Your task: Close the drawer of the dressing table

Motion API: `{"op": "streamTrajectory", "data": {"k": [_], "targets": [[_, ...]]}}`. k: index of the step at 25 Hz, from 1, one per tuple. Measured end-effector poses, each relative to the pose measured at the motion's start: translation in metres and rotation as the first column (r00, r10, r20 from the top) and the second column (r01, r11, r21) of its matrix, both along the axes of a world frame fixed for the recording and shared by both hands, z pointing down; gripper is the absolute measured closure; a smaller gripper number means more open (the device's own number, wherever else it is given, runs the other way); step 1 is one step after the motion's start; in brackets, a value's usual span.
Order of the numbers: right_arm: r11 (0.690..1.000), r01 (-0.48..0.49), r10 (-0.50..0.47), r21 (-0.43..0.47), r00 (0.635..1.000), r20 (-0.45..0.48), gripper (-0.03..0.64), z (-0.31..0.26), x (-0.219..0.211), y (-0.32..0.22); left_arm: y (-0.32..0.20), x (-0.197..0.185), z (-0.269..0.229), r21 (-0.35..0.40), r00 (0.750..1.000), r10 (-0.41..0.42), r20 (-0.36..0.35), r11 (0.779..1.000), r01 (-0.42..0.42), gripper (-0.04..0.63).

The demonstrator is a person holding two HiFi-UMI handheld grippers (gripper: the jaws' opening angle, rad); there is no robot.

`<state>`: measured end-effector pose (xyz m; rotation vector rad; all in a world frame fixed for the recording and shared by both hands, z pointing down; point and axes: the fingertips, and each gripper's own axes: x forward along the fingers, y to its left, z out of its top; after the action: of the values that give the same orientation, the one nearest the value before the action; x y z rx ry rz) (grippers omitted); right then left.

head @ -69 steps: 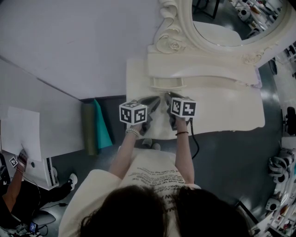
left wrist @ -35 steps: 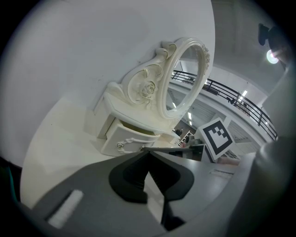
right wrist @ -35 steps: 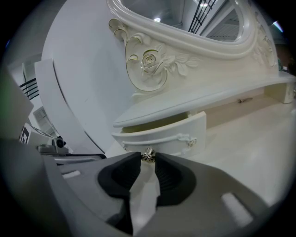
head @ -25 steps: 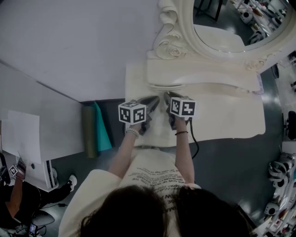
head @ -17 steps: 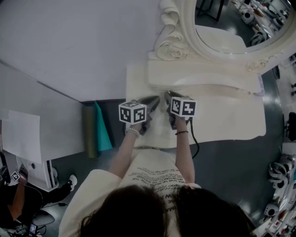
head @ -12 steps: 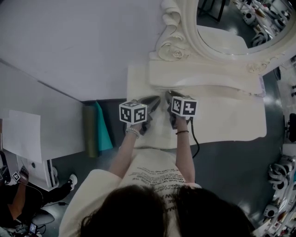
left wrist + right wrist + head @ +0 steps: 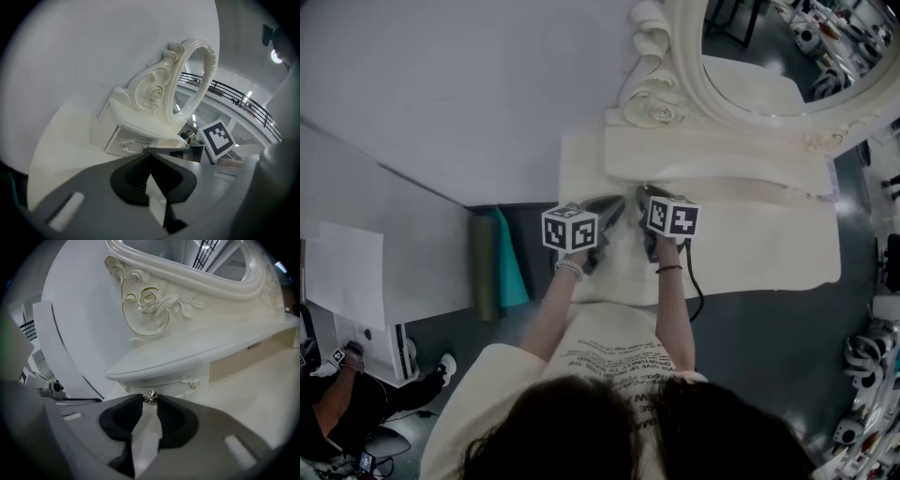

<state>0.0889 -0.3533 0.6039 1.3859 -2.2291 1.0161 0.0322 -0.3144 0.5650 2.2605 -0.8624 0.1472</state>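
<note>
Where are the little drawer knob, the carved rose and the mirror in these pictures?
drawer knob (image 7: 150, 398): right gripper view, on its shiny round head.
carved rose (image 7: 147, 299): right gripper view, on the flower's centre.
mirror (image 7: 769, 42): head view, on the glass.

Cream-white carved dressing table (image 7: 750, 234): smooth painted surface, soft sheen. Rose carving (image 7: 147, 301) has thin gilt lines.
Small brass-coloured metal knob (image 7: 150, 397): shiny, faceted.
Oval glass mirror (image 7: 778, 47): highly reflective.
Right gripper (image 7: 150, 400): matt grey plastic, with darker, rubbery-looking pads (image 7: 173, 420).
White wall (image 7: 469, 84): matt, smooth.
Dark grey floor (image 7: 759, 347): slight gloss.
</note>
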Motion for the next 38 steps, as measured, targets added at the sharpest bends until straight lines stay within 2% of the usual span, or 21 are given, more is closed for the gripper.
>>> {"op": "streamTrajectory", "data": {"k": [17, 25, 31, 38], "targets": [[1.000, -0.022, 0.022, 0.013, 1.000, -0.006, 0.512, 0.000, 0.000, -0.006, -0.004, -0.007, 0.001, -0.001, 1.000, -0.012, 0.001, 1.000, 0.012, 0.591], [0.999, -0.040, 0.040, 0.031, 0.999, 0.024, 0.495, 0.000, -0.001, -0.006, -0.002, -0.008, -0.001, 0.004, 1.000, -0.009, -0.005, 1.000, 0.009, 0.591], [0.999, -0.041, 0.041, 0.003, 0.998, 0.042, 0.495, 0.004, -0.002, 0.007, 0.001, -0.010, -0.006, 0.013, 1.000, -0.009, -0.020, 1.000, 0.010, 0.591], [0.998, 0.048, -0.052, 0.037, 0.994, 0.095, 0.512, -0.007, -0.008, 0.030, 0.015, -0.005, -0.012, 0.031, 0.999, 0.027, -0.026, 0.999, -0.026, 0.591]]}}
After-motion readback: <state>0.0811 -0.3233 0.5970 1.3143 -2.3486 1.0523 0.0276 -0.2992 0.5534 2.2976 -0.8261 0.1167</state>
